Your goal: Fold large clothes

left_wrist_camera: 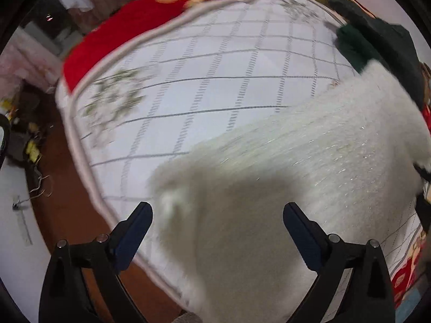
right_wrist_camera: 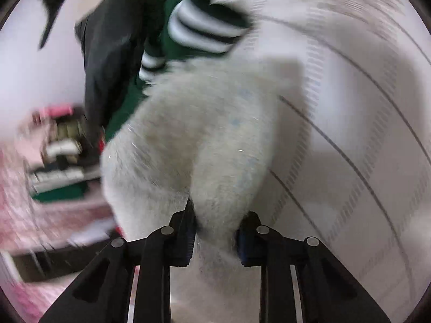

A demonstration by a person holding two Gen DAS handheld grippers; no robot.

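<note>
White fuzzy sweater [left_wrist_camera: 282, 177] on the quilt [left_wrist_camera: 215, 62], right gripper [right_wrist_camera: 216, 231] clamped on a bunch of it, left gripper [left_wrist_camera: 218, 231] jaws wide, empty.
Left should pinch the hem at 6 o'clock before lifting. Free quilt toward 11; bed edge at 8, dark clothes pile [left_wrist_camera: 382, 43] at 2.

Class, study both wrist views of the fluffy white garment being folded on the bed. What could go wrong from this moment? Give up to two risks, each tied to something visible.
1. Only the right gripper pinches the white garment; the left gripper is open, so the fabric may sag unevenly.
2. The green striped clothing lies against the garment and might get dragged along.
</note>
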